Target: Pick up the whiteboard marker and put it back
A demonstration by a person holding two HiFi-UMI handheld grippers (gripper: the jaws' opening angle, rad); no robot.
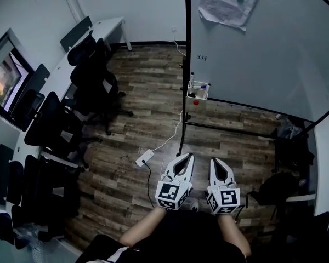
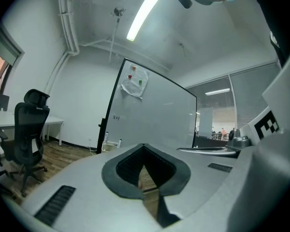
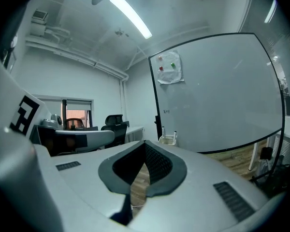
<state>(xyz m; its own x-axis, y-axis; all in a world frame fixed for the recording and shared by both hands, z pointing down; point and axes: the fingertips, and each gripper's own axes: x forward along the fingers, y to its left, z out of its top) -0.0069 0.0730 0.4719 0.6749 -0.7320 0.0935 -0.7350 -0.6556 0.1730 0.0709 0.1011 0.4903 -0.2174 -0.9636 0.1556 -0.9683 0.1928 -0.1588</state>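
Left claw (image 1: 188, 156): pressed together with nothing in it, low in your view.
Right claw (image 1: 214, 161): also pressed together and empty, just beside the left one.
Marker (image 1: 202, 85): lies in the small tray (image 1: 198, 96) at the left edge of the whiteboard (image 1: 263, 48), far ahead of both claws.
Long axis: seems to run left to right across the tray, but it is too small to be sure.
Nearer hand: your left, by a little, as I judge it.
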